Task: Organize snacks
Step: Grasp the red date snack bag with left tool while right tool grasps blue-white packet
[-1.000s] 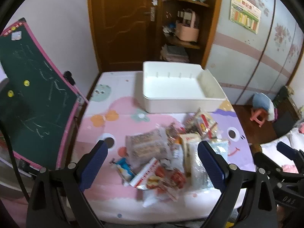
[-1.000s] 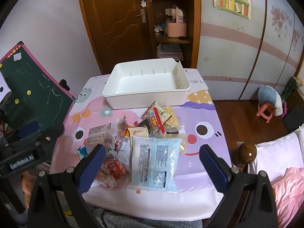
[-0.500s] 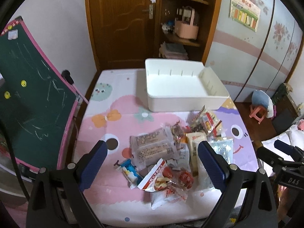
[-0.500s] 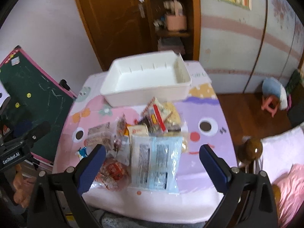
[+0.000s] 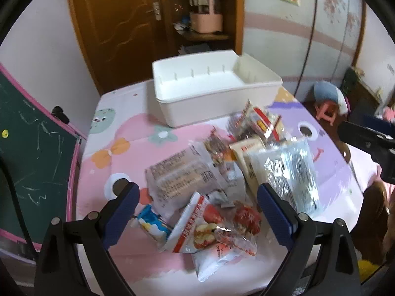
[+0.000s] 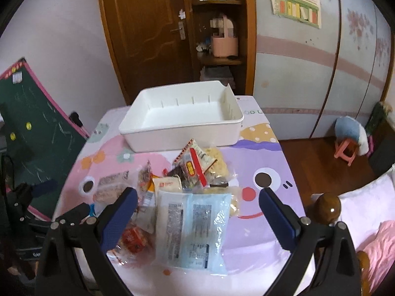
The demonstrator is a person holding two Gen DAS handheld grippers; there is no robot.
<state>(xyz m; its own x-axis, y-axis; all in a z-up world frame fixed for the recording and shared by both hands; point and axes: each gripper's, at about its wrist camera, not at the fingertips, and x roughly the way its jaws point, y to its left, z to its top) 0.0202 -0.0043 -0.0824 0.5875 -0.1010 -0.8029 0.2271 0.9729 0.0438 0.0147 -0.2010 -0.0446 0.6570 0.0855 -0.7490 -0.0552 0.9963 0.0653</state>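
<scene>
Step in hand: we judge this the very start of the job; nothing lies in the white bin [image 6: 182, 120] yet, and neither tool holds anything.
Left gripper [image 5: 197, 212]: we hold it above the near-left part of the heap, its fingers spread wide, empty.
Right gripper [image 6: 197, 212]: it hangs over the near-right part of the heap, fingers likewise spread and empty.
Snacks [image 6: 177, 197]: a loose pile on the near half of the desk, packets overlapping one another; the pile's far edge lies just beside the bin's front wall.
Nearest packets: under our right fingers, a large blue-and-white packet [image 6: 195, 227]; under the left, a red-and-white bag [image 5: 212, 229] and a pale biscuit pack [image 5: 182, 180].
Next move: we think one packet lying on top should be picked, the fingers lowered to either side of it and closed; the crinkly film may slip or drag a neighbour along.
Desk [image 6: 269, 172]: covered by a pastel cartoon cloth in pink and purple.
Room: a wooden door [image 6: 148, 32], a corner shelf, a green chalkboard [image 5: 29, 148] leaning at the left, a small pink stool [image 6: 345, 149] on the wood floor.
</scene>
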